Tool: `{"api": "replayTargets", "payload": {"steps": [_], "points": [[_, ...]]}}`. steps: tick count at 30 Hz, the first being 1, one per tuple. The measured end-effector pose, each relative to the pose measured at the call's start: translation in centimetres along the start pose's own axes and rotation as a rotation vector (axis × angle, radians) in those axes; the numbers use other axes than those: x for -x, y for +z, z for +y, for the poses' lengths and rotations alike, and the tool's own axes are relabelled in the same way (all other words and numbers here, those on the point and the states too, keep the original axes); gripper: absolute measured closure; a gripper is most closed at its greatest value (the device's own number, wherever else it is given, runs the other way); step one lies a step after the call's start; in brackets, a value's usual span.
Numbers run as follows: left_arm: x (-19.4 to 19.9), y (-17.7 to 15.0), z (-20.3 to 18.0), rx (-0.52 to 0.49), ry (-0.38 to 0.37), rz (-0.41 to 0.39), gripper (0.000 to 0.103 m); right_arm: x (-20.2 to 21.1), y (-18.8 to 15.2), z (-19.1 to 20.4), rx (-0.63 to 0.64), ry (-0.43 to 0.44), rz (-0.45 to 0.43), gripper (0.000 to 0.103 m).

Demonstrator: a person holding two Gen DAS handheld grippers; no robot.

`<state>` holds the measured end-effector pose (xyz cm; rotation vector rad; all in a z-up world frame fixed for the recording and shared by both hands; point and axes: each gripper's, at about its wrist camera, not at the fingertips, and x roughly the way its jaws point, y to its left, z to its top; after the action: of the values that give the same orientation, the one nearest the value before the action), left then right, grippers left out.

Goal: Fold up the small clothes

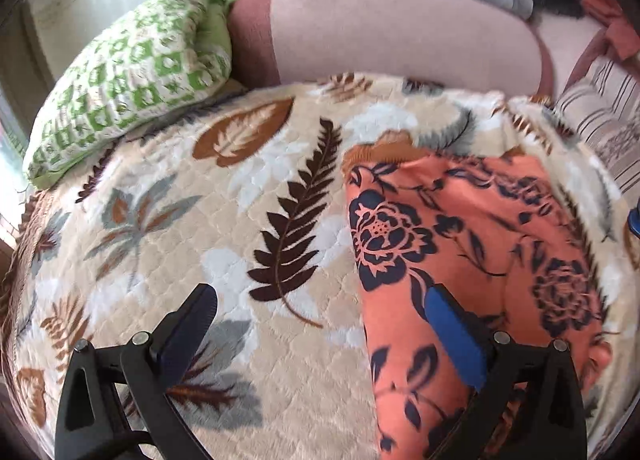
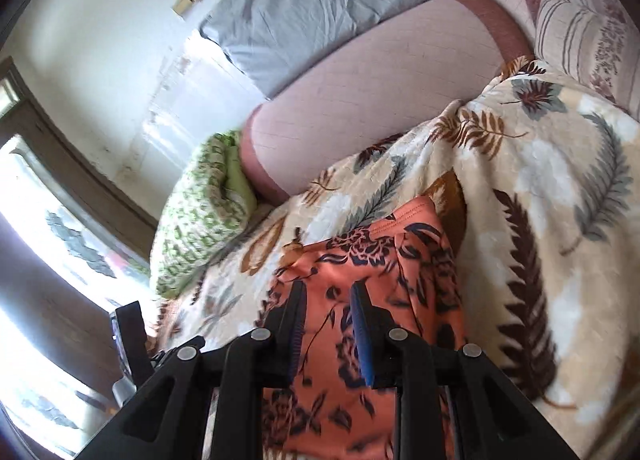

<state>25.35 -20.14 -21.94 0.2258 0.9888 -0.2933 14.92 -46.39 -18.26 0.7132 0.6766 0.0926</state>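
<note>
An orange garment with dark blue flowers lies on a cream leaf-print blanket, at the right of the left wrist view. My left gripper is open wide and empty above the garment's left edge; its right finger is over the cloth, its left finger over the blanket. In the right wrist view the garment lies straight ahead. My right gripper hangs just over it with the jaws a small gap apart and nothing between them.
A green-and-white pillow lies at the blanket's far left. A pink bolster runs along the back, with a grey pillow behind it. A striped cushion sits at the right. A bright window is left.
</note>
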Motion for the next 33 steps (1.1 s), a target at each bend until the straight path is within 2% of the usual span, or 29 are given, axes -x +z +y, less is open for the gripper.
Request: {"api": "replayTargets", "payload": {"steps": [2, 6, 9, 10, 14, 21, 24, 29, 31, 33], "points": [[-1.6, -0.5, -0.2, -0.017, -0.005, 0.033, 0.0, -1.9, -0.3, -0.4, -0.027, -0.007, 0.036, 0.077], [-3.1, -1.2, 0.2, -0.004, -0.057, 0.027, 0.0, -6.2, -0.8, -1.8, -0.081, -0.089, 0.111, 0.077], [-3.6, -1.1, 0.6, 0.007, -0.095, 0.035, 0.0, -9.5, -1.7, -3.9, -0.161, -0.115, 0.231, 0.078], [-3.8, -1.2, 0.6, 0.011, -0.096, 0.034, 0.0, -9.9, -1.9, -4.2, -0.171, -0.113, 0.239, 0.078], [-4.0, -1.2, 0.1, 0.001, -0.082, 0.018, 0.0, -10.1, -1.7, -4.0, -0.151, -0.123, 0.245, 0.078], [-3.5, -0.4, 0.3, 0.033, -0.074, 0.05, 0.0, -9.5, -1.5, -4.4, -0.158, -0.059, 0.24, 0.078], [-1.9, -0.1, 0.5, 0.062, -0.05, 0.025, 0.0, -7.8, -1.1, -3.6, -0.117, -0.064, 0.186, 0.076], [1.1, -0.1, 0.3, 0.032, -0.019, -0.052, 0.0, -5.2, -1.1, -2.1, -0.069, -0.02, 0.106, 0.077], [1.1, -0.5, 0.0, 0.005, 0.02, -0.06, 0.0, -4.5, -1.4, -1.4, -0.043, -0.017, 0.093, 0.077], [0.5, -0.9, -0.4, -0.028, 0.041, -0.035, 0.0, -4.2, -1.7, -1.0, -0.032, -0.009, 0.093, 0.077]]}}
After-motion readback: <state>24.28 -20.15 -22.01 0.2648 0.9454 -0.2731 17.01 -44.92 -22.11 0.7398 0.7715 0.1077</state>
